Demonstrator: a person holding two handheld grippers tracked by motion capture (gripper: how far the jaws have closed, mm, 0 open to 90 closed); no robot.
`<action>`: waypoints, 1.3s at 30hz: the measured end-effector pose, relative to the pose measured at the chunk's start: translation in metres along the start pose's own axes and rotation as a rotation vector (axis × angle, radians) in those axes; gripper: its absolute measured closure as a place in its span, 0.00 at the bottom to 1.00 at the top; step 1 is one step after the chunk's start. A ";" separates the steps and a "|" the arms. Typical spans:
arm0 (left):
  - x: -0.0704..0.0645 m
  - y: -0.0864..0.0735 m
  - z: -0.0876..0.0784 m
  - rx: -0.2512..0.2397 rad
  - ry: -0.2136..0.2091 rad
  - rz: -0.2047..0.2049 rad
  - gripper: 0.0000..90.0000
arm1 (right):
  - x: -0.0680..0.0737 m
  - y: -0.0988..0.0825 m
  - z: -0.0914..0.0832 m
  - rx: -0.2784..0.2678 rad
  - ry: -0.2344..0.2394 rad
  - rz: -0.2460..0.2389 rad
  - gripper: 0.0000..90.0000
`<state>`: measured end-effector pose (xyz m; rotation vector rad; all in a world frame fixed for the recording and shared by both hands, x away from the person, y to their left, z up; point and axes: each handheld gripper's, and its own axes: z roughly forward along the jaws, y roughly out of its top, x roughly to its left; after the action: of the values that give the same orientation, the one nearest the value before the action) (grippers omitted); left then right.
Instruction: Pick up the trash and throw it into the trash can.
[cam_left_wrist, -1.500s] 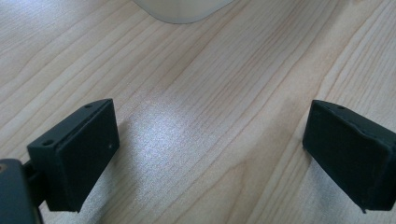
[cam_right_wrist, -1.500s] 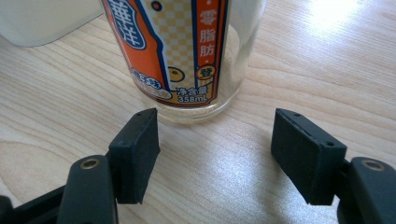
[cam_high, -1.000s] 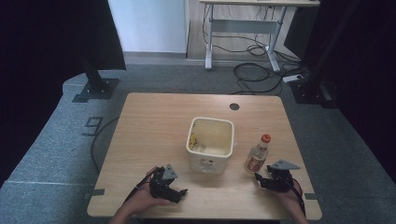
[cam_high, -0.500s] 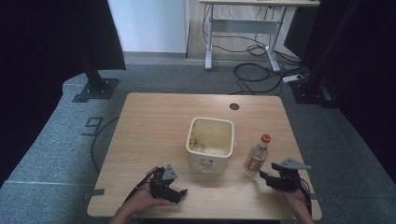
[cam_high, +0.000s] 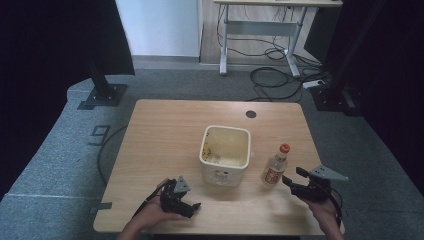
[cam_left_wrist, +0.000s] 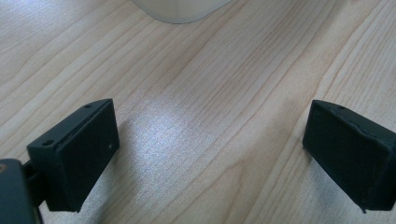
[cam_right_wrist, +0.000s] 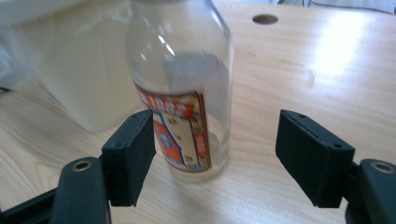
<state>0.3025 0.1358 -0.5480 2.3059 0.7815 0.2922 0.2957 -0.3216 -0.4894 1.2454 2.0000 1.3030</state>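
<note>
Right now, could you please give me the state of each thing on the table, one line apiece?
Bottle: upright beside the bin, orange cap on, looks empty, ungripped.
Bin: upright, open-topped, a few small items inside.
Right gripper: its jaws have just been opening and stand wide; the bottle is just ahead, pads off the glass.
Left gripper: open, nothing between the jaws, low over the table.

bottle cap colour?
Orange-red. The cap tops the clear bottle; it shows best in the high view.

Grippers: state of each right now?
Left gripper: open, nothing between the jaws, bare table below.
Right gripper: open, jaws just opened wider; bottle ahead, not gripped.
</note>
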 end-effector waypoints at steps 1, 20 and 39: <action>0.000 0.000 0.000 0.000 0.000 0.000 0.04 | 0.001 0.002 -0.001 -0.006 0.003 0.000 0.31; 0.000 0.000 0.000 0.002 -0.001 0.002 0.04 | 0.013 0.028 -0.007 -0.073 0.019 -0.041 0.31; 0.000 0.001 0.001 0.002 -0.006 0.003 0.03 | 0.014 0.055 -0.007 -0.140 0.049 -0.047 0.32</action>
<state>0.3034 0.1349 -0.5482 2.3089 0.7761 0.2864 0.3082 -0.3052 -0.4357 1.1056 1.9229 1.4369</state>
